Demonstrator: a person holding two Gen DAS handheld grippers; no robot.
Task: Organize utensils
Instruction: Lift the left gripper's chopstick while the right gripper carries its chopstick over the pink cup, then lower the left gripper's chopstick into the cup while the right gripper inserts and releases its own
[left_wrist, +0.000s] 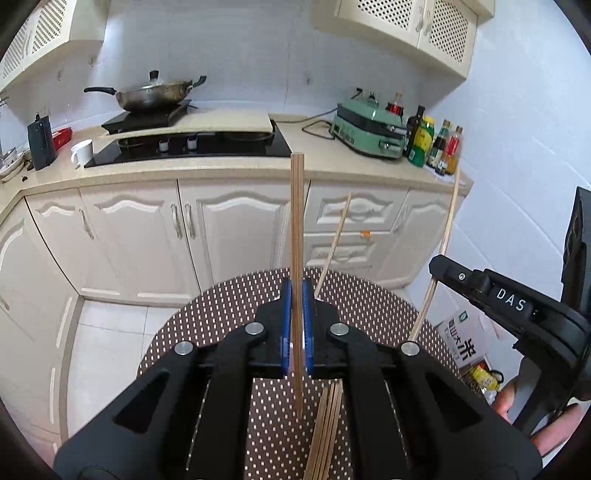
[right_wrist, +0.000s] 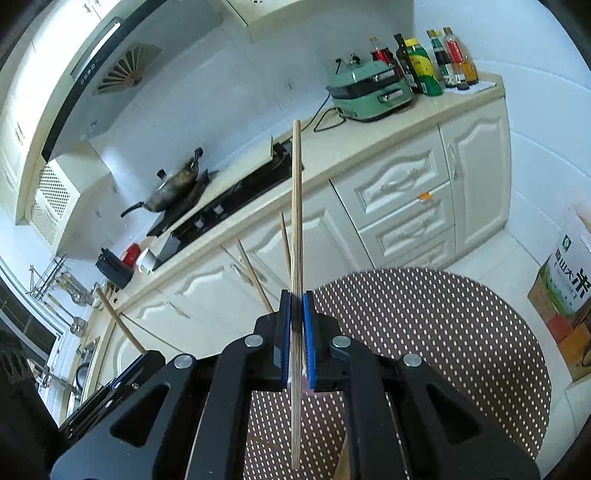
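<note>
A: Fig., near field. What does the left gripper hold, and why upright?

B: Jaws pinched tight on one chopstick, gripped approx. mid-shaft, tip hanging below the blue pads, butt end standing up. Judged: a mid-shaft pinch keeps the stick from swinging, so it can be carried clear of the rest.

A: And the right gripper?

B: Same: jaws clamped narrow on a second chopstick, also near vertical, thin end below the pads. From the left view the right gripper sits off to one side, its stick leaning slightly; the two sticks are apart, not touching.

A: Why above the table?

B: Both tools hang over the round table w/ dotted brown cloth. A loose bundle of chopsticks lies on it below the left gripper, i.e. the unsorted stock. Other sticks show slanting between the grippers; whether they stand in a holder, cannot tell, base hidden.

A: Stage?

B: Judged: one stick per hand lifted, not yet set down; destination not visible.

A: Far field?

B: Cabinets, then counter w/ stove, wok, white mug, green appliance, sauce bottles. A rice box stands on the floor beside the table.
</note>
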